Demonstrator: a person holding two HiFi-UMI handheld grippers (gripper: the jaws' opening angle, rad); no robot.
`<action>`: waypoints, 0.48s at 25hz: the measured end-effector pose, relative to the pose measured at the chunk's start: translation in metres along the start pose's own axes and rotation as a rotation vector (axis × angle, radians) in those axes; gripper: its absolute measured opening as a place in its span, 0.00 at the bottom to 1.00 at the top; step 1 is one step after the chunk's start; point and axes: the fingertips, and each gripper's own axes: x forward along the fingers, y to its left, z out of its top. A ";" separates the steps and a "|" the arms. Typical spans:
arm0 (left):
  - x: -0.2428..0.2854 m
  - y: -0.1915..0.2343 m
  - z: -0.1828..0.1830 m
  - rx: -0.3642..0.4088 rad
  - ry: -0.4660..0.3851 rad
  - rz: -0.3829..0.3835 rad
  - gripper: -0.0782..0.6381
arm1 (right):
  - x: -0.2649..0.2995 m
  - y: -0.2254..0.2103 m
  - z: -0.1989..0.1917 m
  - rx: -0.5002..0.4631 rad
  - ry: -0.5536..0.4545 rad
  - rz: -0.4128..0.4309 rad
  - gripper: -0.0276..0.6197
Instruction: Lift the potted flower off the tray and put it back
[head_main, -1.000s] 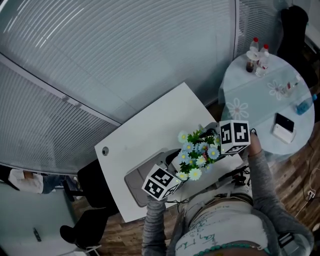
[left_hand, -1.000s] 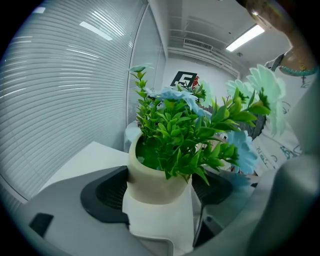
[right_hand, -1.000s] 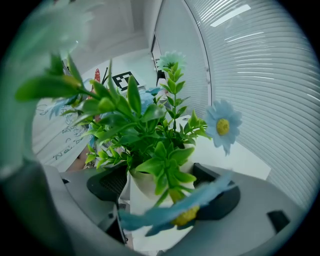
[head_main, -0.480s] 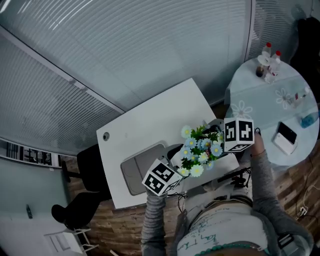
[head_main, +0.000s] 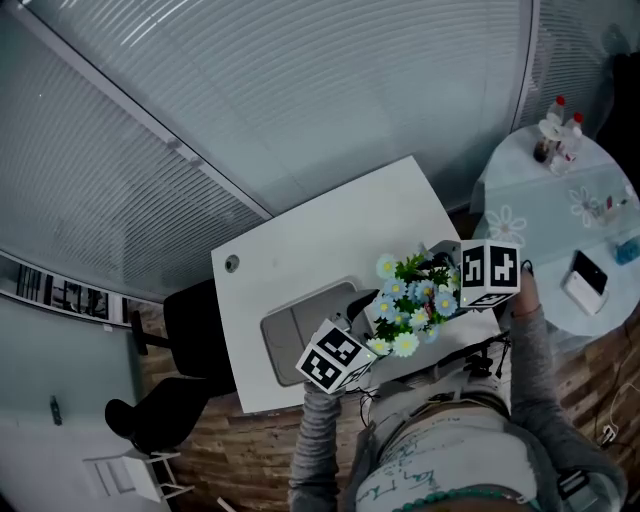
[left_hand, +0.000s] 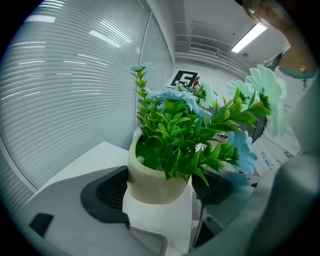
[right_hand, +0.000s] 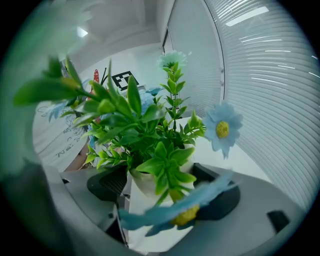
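Head view: the potted flower (head_main: 411, 299) sits between the two grippers, above the near right part of the white table (head_main: 300, 235). It is just to the right of the grey tray (head_main: 300, 325), not over the tray's flat middle.

Left gripper (left_hand: 160, 192): jaws are closed on the cream pot, with one dark pad against each side of it. Leaves and pale blue blooms fill the upper view.

Right gripper (right_hand: 162, 192): jaws grip the same pot from the opposite side, pads flanking it. A blue bloom lies blurred across the near foreground.

Contact with the table: I cannot tell from any view whether the pot's base is clear of the table or resting on it. The flowers hide the base from above.

Against 1.0 s ago: both grips are unchanged, and the pot keeps about the same place beside the tray's right edge. The left marker cube still overlaps the tray's near right corner. The head view itself has shifted: the table and tray now sit a little higher and further right in frame. The round table (head_main: 560, 215) with bottles (head_main: 556, 128) has slid toward the right edge.
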 end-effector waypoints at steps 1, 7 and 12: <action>-0.008 0.004 -0.004 0.006 0.001 0.000 0.68 | 0.007 0.000 0.007 0.003 -0.005 -0.003 0.64; -0.064 0.029 -0.041 0.028 0.013 -0.014 0.68 | 0.057 0.005 0.058 0.013 -0.023 -0.025 0.64; -0.103 0.042 -0.069 0.037 0.020 -0.004 0.68 | 0.094 0.011 0.091 0.002 -0.029 -0.031 0.64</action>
